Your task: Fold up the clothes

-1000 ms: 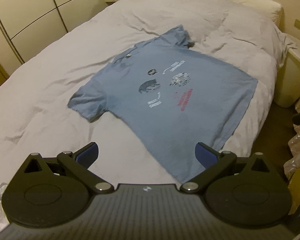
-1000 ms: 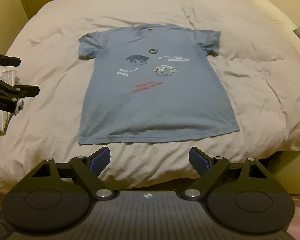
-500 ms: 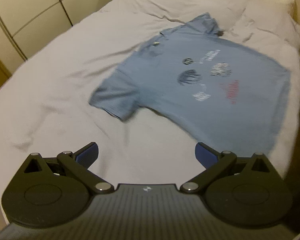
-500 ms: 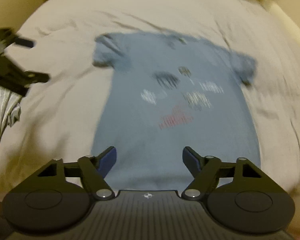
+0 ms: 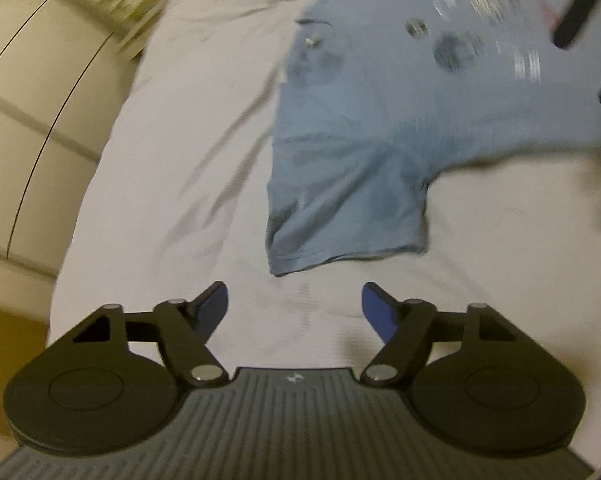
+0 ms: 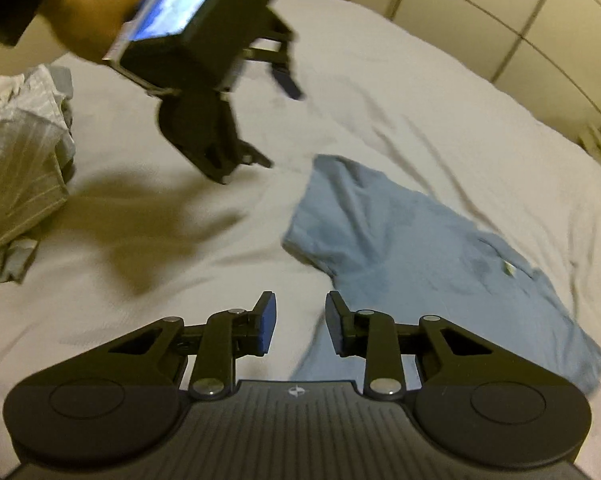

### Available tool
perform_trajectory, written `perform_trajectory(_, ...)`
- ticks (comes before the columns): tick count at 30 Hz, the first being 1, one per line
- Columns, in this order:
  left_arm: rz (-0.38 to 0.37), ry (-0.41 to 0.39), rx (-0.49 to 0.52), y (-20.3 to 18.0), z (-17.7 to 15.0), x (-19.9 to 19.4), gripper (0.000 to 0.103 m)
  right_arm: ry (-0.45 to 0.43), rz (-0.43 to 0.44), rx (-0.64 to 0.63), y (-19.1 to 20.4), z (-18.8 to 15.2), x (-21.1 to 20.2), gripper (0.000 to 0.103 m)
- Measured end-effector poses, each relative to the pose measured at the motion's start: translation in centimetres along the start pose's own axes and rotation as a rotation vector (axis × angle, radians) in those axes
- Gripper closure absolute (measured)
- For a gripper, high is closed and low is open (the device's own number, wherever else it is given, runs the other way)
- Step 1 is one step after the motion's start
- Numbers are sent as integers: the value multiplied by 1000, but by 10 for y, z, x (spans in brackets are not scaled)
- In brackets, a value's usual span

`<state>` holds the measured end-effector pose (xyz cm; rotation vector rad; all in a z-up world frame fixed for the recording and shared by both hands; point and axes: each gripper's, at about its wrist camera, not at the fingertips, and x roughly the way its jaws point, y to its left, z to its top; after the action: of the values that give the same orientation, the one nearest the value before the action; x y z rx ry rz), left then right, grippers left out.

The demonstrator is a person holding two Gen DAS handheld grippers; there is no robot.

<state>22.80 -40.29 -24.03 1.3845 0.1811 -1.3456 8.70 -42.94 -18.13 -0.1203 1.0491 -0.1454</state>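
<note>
Grippers left [image 5: 294, 310] and right [image 6: 300, 324] hover, jaws apart (gripping nothing), by blue T-shirt [image 5: 380, 128].

Rumpled white bed [image 5: 172, 208]; blue T-shirt [image 5: 380, 128] flat; striped garment [image 6: 16, 168] beside

The blue T-shirt [image 5: 352, 168] is soft, matt cloth with a stitched hem on its sleeve and printed marks that look slightly paler than the weave. Under it the bed cover [image 5: 172, 208] is matt, off-white cloth, creased into long shallow folds. The left tongs [image 5: 294, 304] and the right tongs [image 6: 298, 322] are matt black plastic with bright metal rivets, ribbed grey bases and smooth blue pads [image 6: 268, 322]. The striped garment [image 6: 16, 152] is thin, crumpled cloth. The wardrobe doors [image 5: 32, 80] look smooth and faintly glossy.
</note>
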Motion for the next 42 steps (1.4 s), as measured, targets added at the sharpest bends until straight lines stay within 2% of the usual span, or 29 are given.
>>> perform_trajectory(2, 7, -12, 100, -2, -5, 22, 42, 1, 25, -10, -2, 5, 21, 72)
perform_trajectory(4, 0, -13, 159, 0, -8, 42, 45, 3, 42, -13, -6, 9, 39, 72)
perform_trajectory(6, -32, -6, 111, 12, -7, 59, 50, 6, 43, -29, -11, 13, 53, 72)
perform_trajectory(9, -102, 22, -38, 43, -4, 80, 66, 7, 35, -65, -18, 17, 70, 72)
perform_trajectory(10, -127, 35, -78, 52, -3, 87, 68, 7, 34, -75, -19, 18, 75, 72)
perform_trajectory(12, -174, 51, -101, 62, 0, 97, 68, 0, 29, -98, -17, 21, 84, 72)
perform_trajectory(16, -226, 39, -51, 66, 6, 114, 68, -18, 19, -170, -2, 24, 103, 72)
perform_trajectory(18, -258, 40, -70, 70, 6, 121, 68, -19, 11, -208, 8, 26, 115, 72)
perform_trajectory(20, -295, 46, -118, 73, 5, 127, 69, -11, -7, -239, 16, 27, 130, 72)
perform_trajectory(26, -390, 69, -310, 87, -3, 142, 96, 7, -48, -245, 22, 26, 155, 71)
perform_trajectory(28, -417, 71, -384, 94, -6, 145, 101, 4, -50, -242, 23, 27, 159, 71)
perform_trajectory(31, -456, 77, -488, 105, -12, 150, 103, 5, -63, -239, 25, 28, 162, 72)
perform_trajectory(34, -512, 101, -602, 116, -18, 155, 103, 3, -70, -219, 26, 29, 161, 82)
perform_trajectory(35, -523, 107, -640, 120, -20, 156, 103, -1, -70, -211, 24, 28, 160, 94)
perform_trajectory(36, -532, 113, -674, 123, -22, 156, 103, -4, -70, -203, 22, 28, 159, 96)
perform_trajectory(38, -549, 123, -735, 129, -23, 156, 103, -18, -63, -181, 18, 27, 155, 99)
perform_trajectory(42, -581, 127, -838, 138, -23, 151, 103, -84, 4, -9, -8, 29, 134, 99)
